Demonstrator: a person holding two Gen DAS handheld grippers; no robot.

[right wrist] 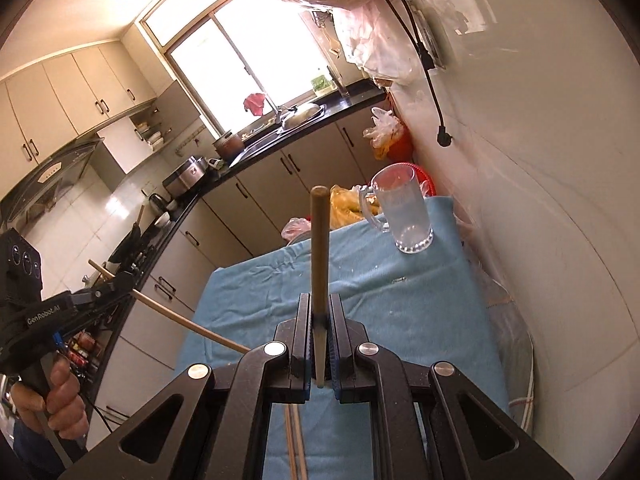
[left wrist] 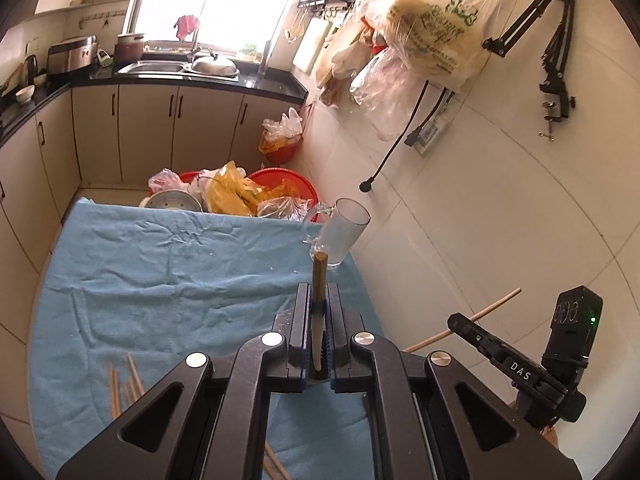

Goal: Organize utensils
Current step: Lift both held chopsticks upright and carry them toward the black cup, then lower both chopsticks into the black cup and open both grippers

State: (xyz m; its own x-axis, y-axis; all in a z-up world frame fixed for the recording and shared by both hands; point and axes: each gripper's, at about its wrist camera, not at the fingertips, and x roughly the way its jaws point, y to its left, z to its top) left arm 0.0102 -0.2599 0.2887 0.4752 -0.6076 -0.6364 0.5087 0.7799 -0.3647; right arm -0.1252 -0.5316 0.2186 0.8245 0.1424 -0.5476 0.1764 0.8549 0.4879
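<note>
My left gripper (left wrist: 319, 300) is shut on a wooden chopstick (left wrist: 319, 280) that points forward, above the blue cloth (left wrist: 160, 280). My right gripper (right wrist: 319, 308) is shut on another wooden chopstick (right wrist: 319, 240). Each gripper shows in the other's view, holding its chopstick: the right one (left wrist: 472, 322) at the left view's lower right, the left one (right wrist: 116, 282) at the right view's left. An empty glass mug (left wrist: 340, 232) stands at the cloth's far right corner, beyond both chopsticks; it also shows in the right wrist view (right wrist: 404, 216). Several loose chopsticks (left wrist: 124, 384) lie on the near cloth.
A white tiled wall (left wrist: 500, 208) runs along the table's right side. Red basins and plastic bags (left wrist: 240, 192) sit beyond the table's far edge. Kitchen cabinets and a sink counter (left wrist: 180, 72) lie behind. Bags hang on the wall (left wrist: 432, 28).
</note>
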